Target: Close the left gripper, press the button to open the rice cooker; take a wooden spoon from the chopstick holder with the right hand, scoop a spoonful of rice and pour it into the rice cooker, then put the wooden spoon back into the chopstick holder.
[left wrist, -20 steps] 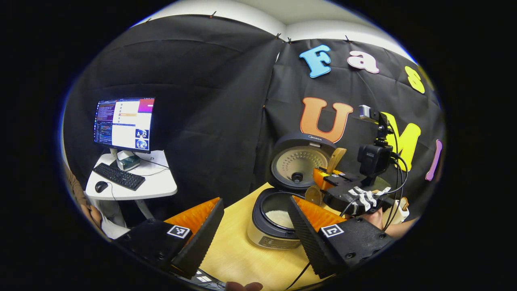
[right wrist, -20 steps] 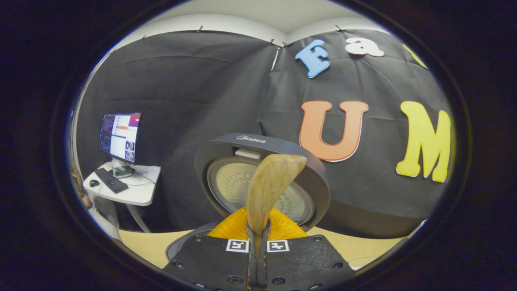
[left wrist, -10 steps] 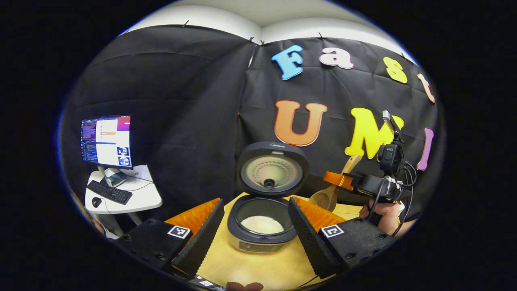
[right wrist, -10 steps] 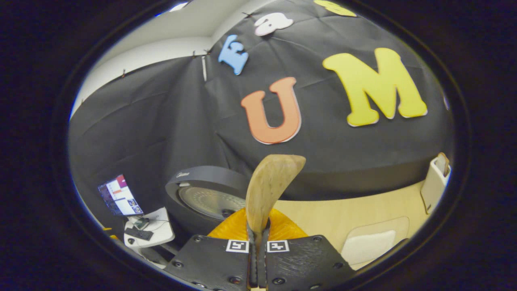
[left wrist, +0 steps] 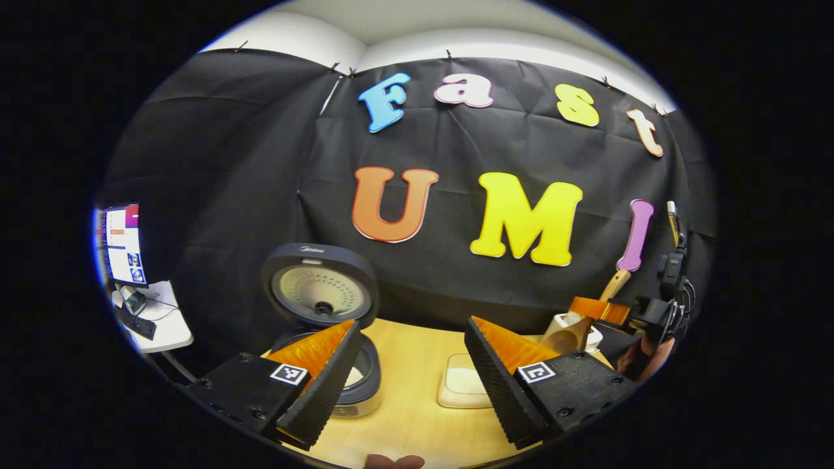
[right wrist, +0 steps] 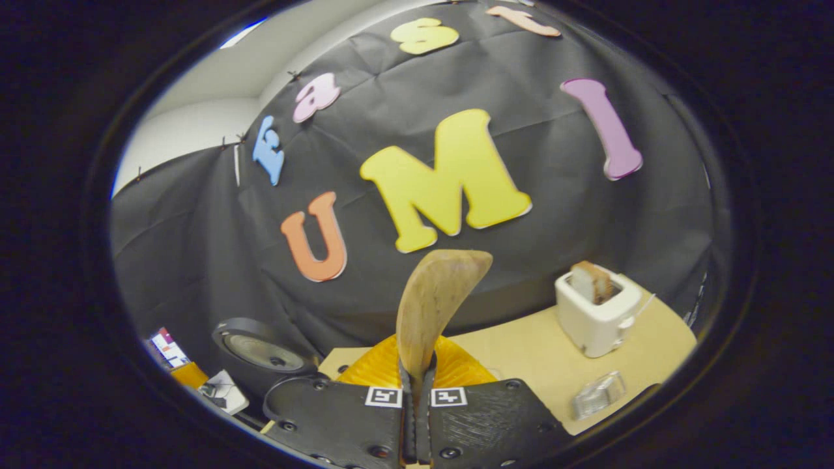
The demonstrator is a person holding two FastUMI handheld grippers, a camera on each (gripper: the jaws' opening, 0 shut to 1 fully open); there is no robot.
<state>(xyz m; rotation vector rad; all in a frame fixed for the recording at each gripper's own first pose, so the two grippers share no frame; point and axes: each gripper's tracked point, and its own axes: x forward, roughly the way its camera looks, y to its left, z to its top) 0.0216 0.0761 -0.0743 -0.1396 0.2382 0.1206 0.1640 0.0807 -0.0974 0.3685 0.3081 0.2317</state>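
Far to the left of the rice cooker [left wrist: 319, 296], a screen [left wrist: 120, 241] is seen on a small desk. The cooker's lid is stood straight up so rice can be tipped in, and white rice is seen inside the pot. Just in front of the cooker, the left gripper [left wrist: 412, 345] is held wide open with nothing in it, likely because its button job is done. To the right of the cooker, a flat white dish [left wrist: 464, 387] is laid on the table [left wrist: 404, 417]. Farther right of the cooker, the chopstick holder [left wrist: 557, 324] is stood by the wall. The wooden spoon [left wrist: 573, 333] is pinched tight by its handle in the right gripper [right wrist: 417, 391], with the scoop end pointed down just by the holder, probably so it can be dropped back in.
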